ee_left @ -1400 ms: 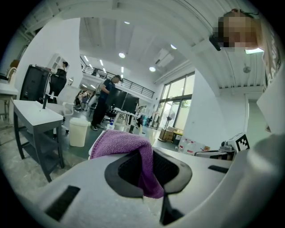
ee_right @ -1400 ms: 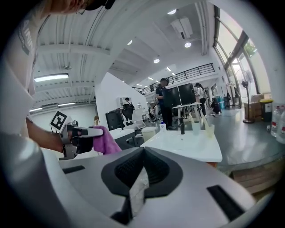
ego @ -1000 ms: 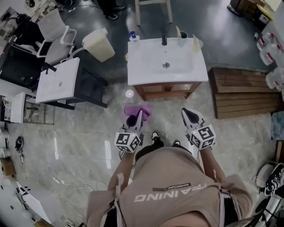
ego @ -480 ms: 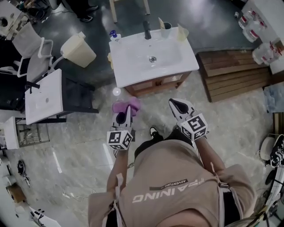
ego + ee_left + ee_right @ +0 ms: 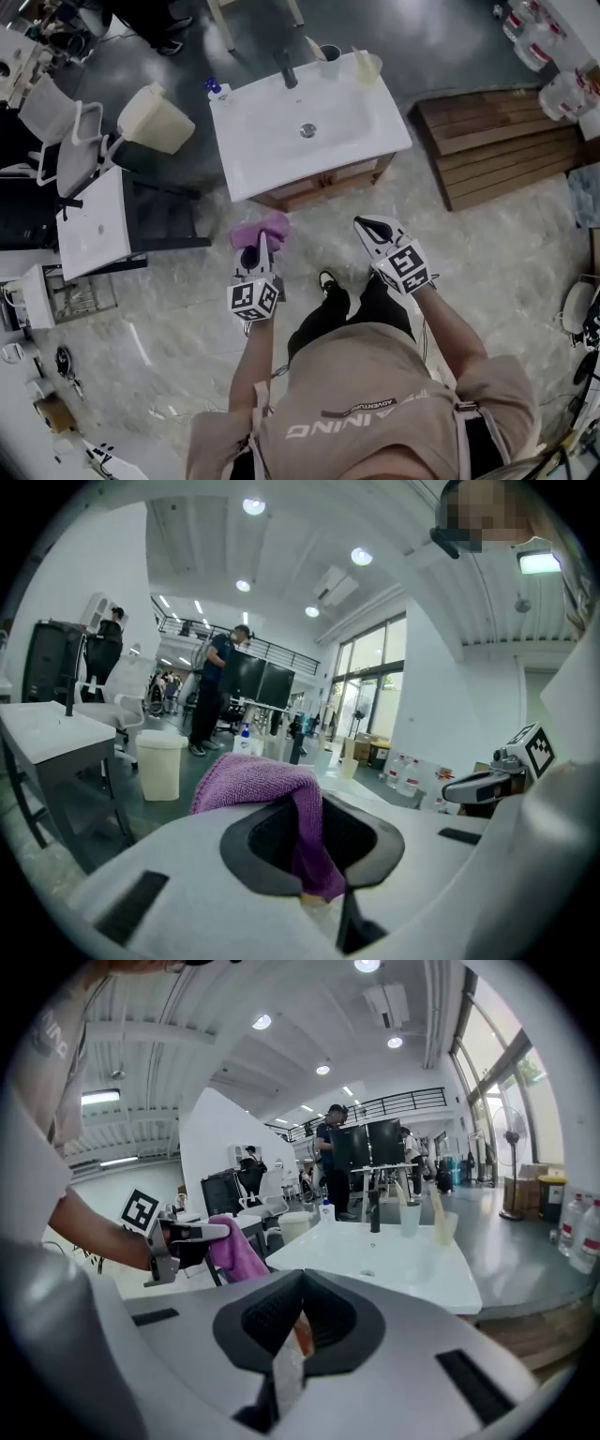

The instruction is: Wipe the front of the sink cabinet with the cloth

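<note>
A purple cloth (image 5: 262,230) hangs from my left gripper (image 5: 254,258), which is shut on it; the cloth (image 5: 281,803) drapes over the jaws in the left gripper view. The white sink (image 5: 305,127) on its wooden cabinet (image 5: 323,183) stands ahead of me, a short way beyond both grippers. My right gripper (image 5: 373,231) is shut with nothing in it, held level with the left one, off the cabinet's right front corner. In the right gripper view the sink (image 5: 375,1260) lies ahead and the left gripper with the cloth (image 5: 236,1249) shows at the left.
A second white sink on a dark frame (image 5: 94,225) stands at the left, with a cream bin (image 5: 155,120) behind it. A wooden platform (image 5: 497,141) lies to the right. A faucet, cups and a bottle (image 5: 214,86) sit on the sink's back edge. People stand farther off.
The view has swung, so the sink now sits up and to the left and turned. Both grippers keep their hold and spacing, a little nearer the cabinet.
</note>
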Available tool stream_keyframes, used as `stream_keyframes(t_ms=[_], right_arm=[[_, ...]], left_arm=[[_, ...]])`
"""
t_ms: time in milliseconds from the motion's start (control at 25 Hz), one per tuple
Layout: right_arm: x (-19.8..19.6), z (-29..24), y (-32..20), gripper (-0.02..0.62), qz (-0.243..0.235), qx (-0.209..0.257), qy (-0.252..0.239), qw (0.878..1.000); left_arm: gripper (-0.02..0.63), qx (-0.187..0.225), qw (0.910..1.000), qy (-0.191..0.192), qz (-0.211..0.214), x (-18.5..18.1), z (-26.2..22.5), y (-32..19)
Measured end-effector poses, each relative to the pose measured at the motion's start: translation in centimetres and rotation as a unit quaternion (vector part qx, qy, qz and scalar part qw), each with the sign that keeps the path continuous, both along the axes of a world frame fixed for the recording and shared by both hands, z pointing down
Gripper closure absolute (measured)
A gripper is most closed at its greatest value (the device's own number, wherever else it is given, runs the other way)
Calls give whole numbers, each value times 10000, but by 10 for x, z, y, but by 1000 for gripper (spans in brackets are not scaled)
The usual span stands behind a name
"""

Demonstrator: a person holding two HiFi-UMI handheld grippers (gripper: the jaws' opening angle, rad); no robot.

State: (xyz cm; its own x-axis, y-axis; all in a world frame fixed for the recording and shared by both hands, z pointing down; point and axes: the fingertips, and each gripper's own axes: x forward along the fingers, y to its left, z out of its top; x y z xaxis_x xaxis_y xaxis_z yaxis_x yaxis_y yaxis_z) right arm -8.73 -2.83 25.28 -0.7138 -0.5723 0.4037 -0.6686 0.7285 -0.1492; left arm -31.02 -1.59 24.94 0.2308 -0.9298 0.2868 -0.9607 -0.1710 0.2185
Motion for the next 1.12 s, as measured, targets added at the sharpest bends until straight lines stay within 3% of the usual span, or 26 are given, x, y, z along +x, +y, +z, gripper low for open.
stream_keyframes(t_ms=[200,480,720,880,1120], right_arm=[[4,33,-24,584,-58,-25,-180,9998],[-24,102,-60,584,-403,-195,-379,9983],[-81,190,-69,584,-268,-155,-623,9976],[-114,238,-83,584,-230,-89,-778,9967],[-148,291,-86,584,-307,-33,-867,9958]], left_arm=[[568,27,9996,-126,-237,9,35,-13],[568,-21,9971,-79,-758,-13,106,-48],[568,-176,9976,-205,-641,-53,195,-62],[568,-151,9979,-61,-630,-69,247,-83],[568,91,9970,-359,-675,-92,288,-110]])
